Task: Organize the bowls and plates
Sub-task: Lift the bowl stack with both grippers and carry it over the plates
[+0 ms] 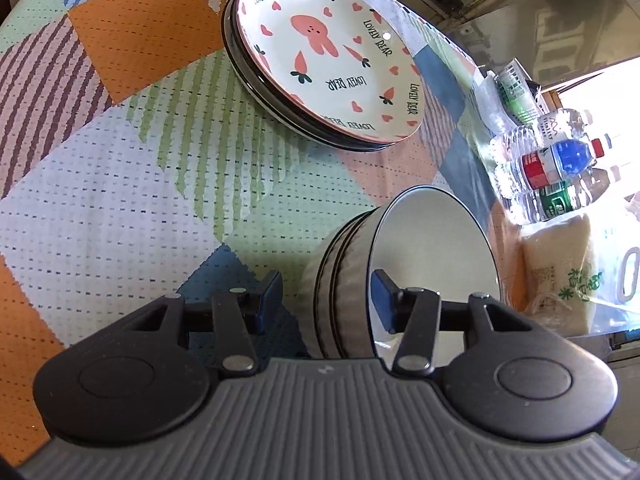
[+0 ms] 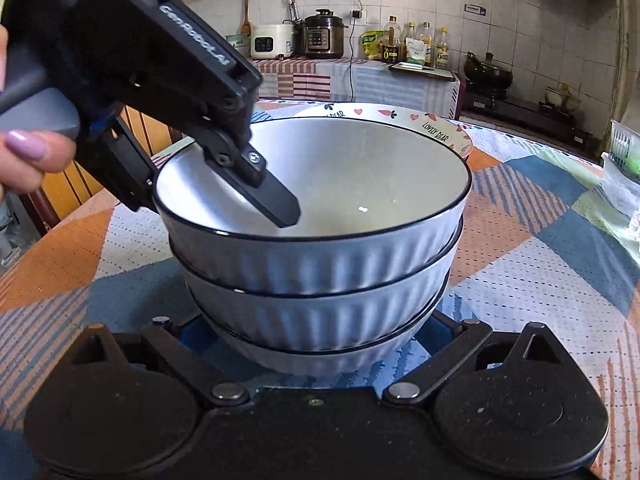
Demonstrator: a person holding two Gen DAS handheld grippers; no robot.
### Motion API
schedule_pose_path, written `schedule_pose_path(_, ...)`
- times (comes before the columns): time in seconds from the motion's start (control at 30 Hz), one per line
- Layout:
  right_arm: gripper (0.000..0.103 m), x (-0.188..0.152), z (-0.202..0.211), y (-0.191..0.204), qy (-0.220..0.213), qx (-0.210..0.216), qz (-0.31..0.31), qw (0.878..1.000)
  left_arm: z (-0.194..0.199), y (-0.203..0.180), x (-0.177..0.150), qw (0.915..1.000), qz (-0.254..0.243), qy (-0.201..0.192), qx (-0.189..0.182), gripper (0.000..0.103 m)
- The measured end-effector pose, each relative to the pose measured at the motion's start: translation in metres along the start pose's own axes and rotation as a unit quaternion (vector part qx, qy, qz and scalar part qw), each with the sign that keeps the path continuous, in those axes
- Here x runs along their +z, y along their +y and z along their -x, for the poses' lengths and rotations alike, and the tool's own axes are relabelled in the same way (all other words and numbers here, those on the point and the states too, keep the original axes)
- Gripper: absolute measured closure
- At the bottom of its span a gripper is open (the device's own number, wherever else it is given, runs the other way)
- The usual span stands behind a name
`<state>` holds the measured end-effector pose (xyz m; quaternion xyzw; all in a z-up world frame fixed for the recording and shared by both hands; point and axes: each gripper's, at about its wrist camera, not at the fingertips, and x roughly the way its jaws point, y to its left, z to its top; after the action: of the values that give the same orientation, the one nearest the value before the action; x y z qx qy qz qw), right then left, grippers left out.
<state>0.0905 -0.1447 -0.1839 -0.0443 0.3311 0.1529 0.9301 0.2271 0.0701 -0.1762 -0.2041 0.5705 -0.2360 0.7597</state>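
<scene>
Three ribbed white bowls (image 2: 320, 264) with dark rims stand nested on the patchwork tablecloth (image 1: 120, 208). My left gripper (image 1: 326, 300) straddles the top bowl's rim (image 1: 348, 280), one finger (image 2: 276, 204) inside and one outside, with a gap showing at the outer pad, so it is open. A hand (image 2: 24, 152) holds it. My right gripper (image 2: 320, 328) stands wide open low at the stack's base, its fingertips hidden by the bowls. Behind the bowls lies a stack of plates, topped by a carrot-and-bear plate (image 1: 328, 56).
Water bottles (image 1: 556, 160), a bag of rice (image 1: 560, 264) and a plastic basket (image 2: 624, 148) crowd the table's right edge. A wooden chair (image 2: 76, 176) stands at the left. Beyond the table is a counter with cookers (image 2: 324, 36) and bottles.
</scene>
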Motion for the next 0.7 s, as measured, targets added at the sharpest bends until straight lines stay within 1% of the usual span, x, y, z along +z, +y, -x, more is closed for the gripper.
schedule_pose_path(0.07, 0.002, -0.001, 0.001, 0.001, -0.002, 0.000, 0.000, 1.000, -0.001, -0.001, 0.000, 1.0000, -0.004, 0.001, 0.000, 0.059)
schedule_pose_path(0.13, 0.002, 0.000, 0.000, 0.000, -0.001, 0.001, -0.001, 1.000, -0.002, -0.004, -0.001, 0.9999, -0.011, 0.003, 0.004, 0.067)
schedule_pose_path(0.27, 0.002, 0.001, -0.003, 0.000, -0.001, 0.004, -0.007, 1.000, -0.002, -0.010, -0.004, 0.9994, -0.029, -0.004, 0.016, 0.068)
schedule_pose_path(0.4, 0.001, 0.003, -0.007, -0.003, 0.002, 0.007, -0.011, 1.000, -0.001, -0.011, -0.005, 0.9994, -0.024, -0.011, 0.021, 0.068)
schedule_pose_path(0.57, 0.002, 0.005, -0.008, -0.009, 0.004, 0.023, -0.014, 1.000, 0.002, -0.023, -0.009, 0.9973, -0.056, -0.013, 0.045, 0.068)
schedule_pose_path(0.7, 0.002, 0.004, -0.008, -0.007, 0.001, 0.031, -0.016, 0.999, 0.006, -0.026, -0.014, 0.9962, -0.055, -0.019, 0.064, 0.067)
